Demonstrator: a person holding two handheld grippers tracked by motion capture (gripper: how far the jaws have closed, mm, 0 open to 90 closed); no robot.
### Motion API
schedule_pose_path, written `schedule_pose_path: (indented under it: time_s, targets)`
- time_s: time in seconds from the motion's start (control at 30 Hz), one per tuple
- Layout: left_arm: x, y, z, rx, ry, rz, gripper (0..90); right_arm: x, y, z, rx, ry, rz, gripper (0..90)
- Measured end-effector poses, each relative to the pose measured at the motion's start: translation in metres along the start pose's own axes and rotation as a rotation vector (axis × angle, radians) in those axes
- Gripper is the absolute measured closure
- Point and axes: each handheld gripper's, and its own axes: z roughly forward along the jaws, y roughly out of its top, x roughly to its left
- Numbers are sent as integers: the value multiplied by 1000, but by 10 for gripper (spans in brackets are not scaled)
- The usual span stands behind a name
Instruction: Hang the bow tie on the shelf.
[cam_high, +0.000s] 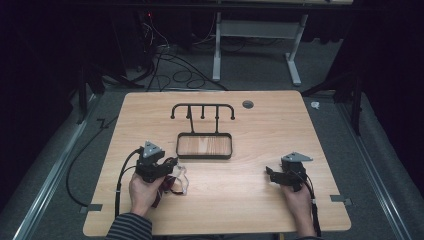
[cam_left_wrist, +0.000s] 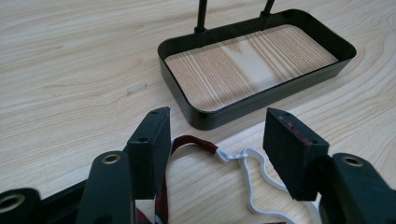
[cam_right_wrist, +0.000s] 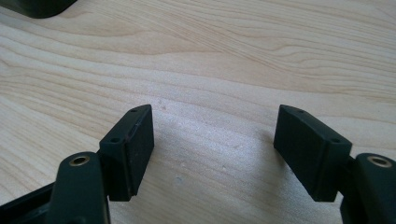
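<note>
A black metal stand has a hook rail (cam_high: 202, 106) above a shallow tray (cam_high: 204, 156) with a wooden floor, at the table's middle. Just left of and nearer than the tray lies a dark red strap (cam_left_wrist: 194, 141) joined to a looped white cord (cam_left_wrist: 250, 161); in the high view this strap and cord (cam_high: 180, 182) lie flat on the wood. My left gripper (cam_high: 171, 164) (cam_left_wrist: 215, 130) is open, its jaws standing either side of the strap, apart from it. My right gripper (cam_high: 270, 173) (cam_right_wrist: 215, 135) is open over bare wood at the front right.
The tray's front rim (cam_left_wrist: 224, 112) is a short way ahead of my left jaws. A small clear tape scrap (cam_left_wrist: 136, 87) lies on the wood beside it. A grey round grommet (cam_high: 248, 104) sits near the far edge. Cables (cam_high: 175, 75) cover the floor beyond.
</note>
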Motion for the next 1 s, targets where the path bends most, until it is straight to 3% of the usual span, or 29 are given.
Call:
schedule_pose_path:
  time_s: [0.37, 0.53, 0.7, 1.0]
  targets:
    - [-3, 2, 12, 41, 3, 35, 422, 0, 0, 0, 0, 0, 0, 299]
    - [7, -4, 28, 104, 36, 39, 421, 0, 0, 0, 0, 1, 0, 299]
    - [12, -5, 34, 112, 51, 26, 433, 0, 0, 0, 0, 1, 1, 299]
    - [21, -6, 45, 144, 63, 16, 574, 0, 0, 0, 0, 0, 0, 299]
